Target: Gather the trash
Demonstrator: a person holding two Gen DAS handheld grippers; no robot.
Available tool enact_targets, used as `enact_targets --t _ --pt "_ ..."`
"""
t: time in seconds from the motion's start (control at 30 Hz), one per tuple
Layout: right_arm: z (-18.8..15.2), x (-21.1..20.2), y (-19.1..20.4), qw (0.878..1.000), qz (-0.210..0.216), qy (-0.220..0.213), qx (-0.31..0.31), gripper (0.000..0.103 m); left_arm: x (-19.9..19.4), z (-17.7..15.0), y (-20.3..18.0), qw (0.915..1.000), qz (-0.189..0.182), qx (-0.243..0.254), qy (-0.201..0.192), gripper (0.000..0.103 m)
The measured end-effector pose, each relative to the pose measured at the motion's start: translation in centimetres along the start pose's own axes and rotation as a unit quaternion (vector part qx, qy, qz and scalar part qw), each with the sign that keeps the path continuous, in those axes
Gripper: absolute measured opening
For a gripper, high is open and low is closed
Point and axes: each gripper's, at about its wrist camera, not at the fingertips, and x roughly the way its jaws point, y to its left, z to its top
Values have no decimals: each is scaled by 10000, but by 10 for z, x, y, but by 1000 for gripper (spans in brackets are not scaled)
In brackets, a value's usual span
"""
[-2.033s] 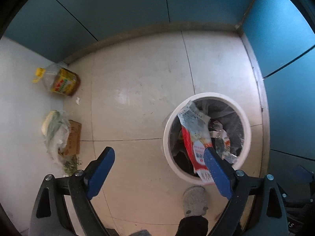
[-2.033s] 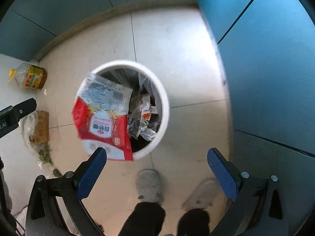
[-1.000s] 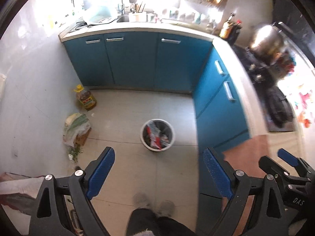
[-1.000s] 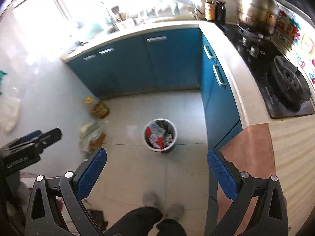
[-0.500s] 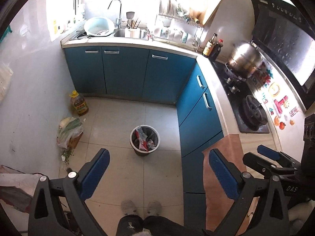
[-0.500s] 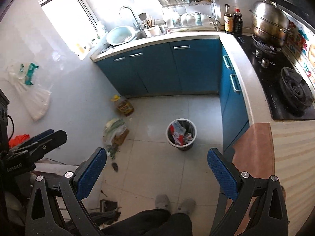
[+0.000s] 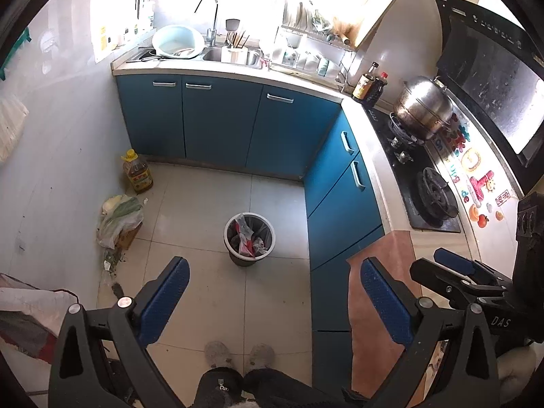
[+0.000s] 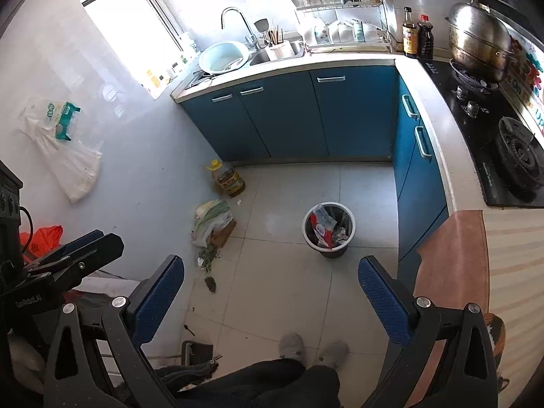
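A white-rimmed trash bin (image 7: 234, 248) stands on the tiled kitchen floor, far below both grippers; it also shows in the right wrist view (image 8: 341, 250). A red and white food wrapper (image 7: 245, 238) lies inside it among other trash, also seen in the right wrist view (image 8: 321, 233). My left gripper (image 7: 270, 294) is open and empty, held high above the floor. My right gripper (image 8: 270, 290) is open and empty too, at about the same height. Each gripper shows at the edge of the other's view.
Blue cabinets (image 7: 221, 125) line the back and right walls. A cooking oil bottle (image 7: 137, 171) and a bag of vegetables on a cardboard box (image 7: 117, 219) sit by the left wall. Small scraps (image 8: 208, 260) lie on the floor. A stove (image 8: 510, 149) is right.
Both grippers have risen far above the bin, from right over it to standing height. The wrapper that was falling from the right gripper now lies in the bin. Both jaws stay open.
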Motion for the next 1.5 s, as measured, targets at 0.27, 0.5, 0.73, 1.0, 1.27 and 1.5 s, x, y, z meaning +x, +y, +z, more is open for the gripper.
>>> enact_targets --t 0.27,0.5,0.73,1.0,1.27,1.5 --pt "-1 0 -2 10000 12 64 6 103 1 0 3 10000 -36 -66 30 103" --pt "0 0 -3 9999 31 96 16 103 3 0 3 9999 -59 -56 59 103" --pt "1 1 -4 9999 46 115 25 103 4 -3 -2 9999 -53 6 98 103" --pt "0 1 -3 9999 58 128 31 103 6 -2 -10 9998 -75 54 151 103" --pt "-2 2 -6 9998 94 153 49 103 7 -2 -12 9998 -85 63 175 103" --pt "-2 3 -10 9997 139 180 82 103 9 -1 -14 9997 -102 65 211 103"
